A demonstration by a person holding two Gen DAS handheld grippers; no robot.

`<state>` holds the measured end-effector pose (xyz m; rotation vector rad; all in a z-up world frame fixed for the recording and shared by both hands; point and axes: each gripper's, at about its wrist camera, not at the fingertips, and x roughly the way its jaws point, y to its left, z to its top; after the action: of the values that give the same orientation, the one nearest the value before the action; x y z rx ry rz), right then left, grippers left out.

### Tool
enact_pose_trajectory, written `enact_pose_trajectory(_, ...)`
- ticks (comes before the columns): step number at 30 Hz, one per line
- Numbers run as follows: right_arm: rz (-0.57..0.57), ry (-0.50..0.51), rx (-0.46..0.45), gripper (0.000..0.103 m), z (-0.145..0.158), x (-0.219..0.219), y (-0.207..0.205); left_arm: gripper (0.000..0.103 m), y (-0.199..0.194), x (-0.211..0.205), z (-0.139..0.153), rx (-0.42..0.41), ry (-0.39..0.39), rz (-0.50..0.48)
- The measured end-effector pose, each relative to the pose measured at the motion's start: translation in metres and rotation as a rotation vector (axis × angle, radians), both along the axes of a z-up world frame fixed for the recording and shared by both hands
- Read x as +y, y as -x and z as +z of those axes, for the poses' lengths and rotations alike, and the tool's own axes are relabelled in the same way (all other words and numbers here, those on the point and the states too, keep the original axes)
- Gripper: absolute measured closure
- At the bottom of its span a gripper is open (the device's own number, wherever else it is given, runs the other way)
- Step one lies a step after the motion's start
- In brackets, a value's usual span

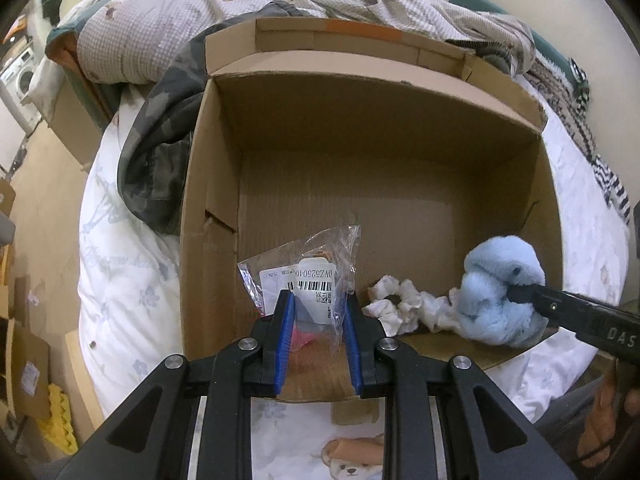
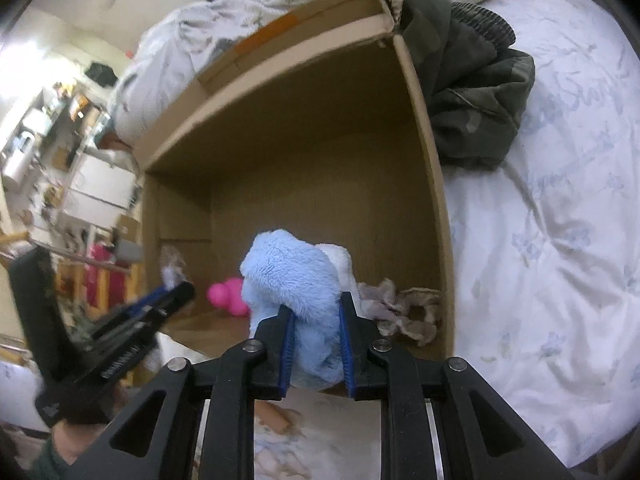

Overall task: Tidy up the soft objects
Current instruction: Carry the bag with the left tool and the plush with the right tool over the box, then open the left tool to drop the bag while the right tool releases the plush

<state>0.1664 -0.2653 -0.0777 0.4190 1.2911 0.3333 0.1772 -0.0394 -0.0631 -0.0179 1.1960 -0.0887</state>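
Observation:
An open cardboard box [image 1: 400, 120] lies on the bed; it also shows in the right wrist view [image 2: 424, 152]. My left gripper [image 1: 319, 304] is shut on a clear plastic bag [image 1: 316, 264] with a barcode label, held over the box's near edge. My right gripper [image 2: 316, 312] is shut on a fluffy light blue plush [image 2: 292, 280], at the box's near right corner; the plush also shows in the left wrist view [image 1: 500, 292]. A white scrunchie [image 1: 404, 304] lies on the box floor beside the plush. A pink soft object [image 2: 228, 296] lies in the box.
A camouflage jacket [image 1: 160, 152] lies against the box's left side. A rumpled checked quilt [image 1: 168, 24] is piled behind the box. The white floral bedsheet [image 2: 560, 240] surrounds it. Cardboard pieces [image 1: 24, 368] lie on the floor at left.

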Motion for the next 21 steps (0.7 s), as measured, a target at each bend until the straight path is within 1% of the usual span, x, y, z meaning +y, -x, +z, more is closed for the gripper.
enact_pose_trajectory(2,0.015,0.072,0.011,0.082,-0.005,0.002,0.000,0.081,0.000,-0.002,-0.003,0.012,0.004,-0.003)
enact_pose_trajectory(4,0.010,0.065,0.031,0.082,-0.008,0.002,-0.001,0.081,-0.001,-0.004,-0.004,0.012,0.014,-0.011)
enact_pose_trajectory(8,0.017,0.074,0.023,0.081,-0.008,0.003,-0.002,0.081,0.000,-0.007,-0.001,-0.006,0.005,-0.026)
enact_pose_trajectory(11,0.019,0.086,0.022,0.081,-0.008,0.006,-0.002,0.081,0.000,-0.006,-0.001,-0.004,0.008,-0.022)
enact_pose_trajectory(14,0.025,0.112,0.020,0.080,-0.010,0.012,-0.003,0.081,0.001,-0.005,-0.003,-0.007,-0.015,-0.023)
enact_pose_trajectory(16,0.028,0.121,0.016,0.080,-0.009,0.015,-0.003,0.081,0.001,-0.004,-0.004,0.003,-0.012,-0.017)
enact_pose_trajectory(19,0.032,0.121,0.010,0.075,-0.008,0.017,-0.002,0.081,0.001,-0.004,-0.005,0.006,-0.012,-0.007)
enact_pose_trajectory(21,0.037,0.114,0.009,0.068,-0.008,0.019,-0.001,0.081,0.001,-0.005,-0.005,0.001,-0.022,-0.008)
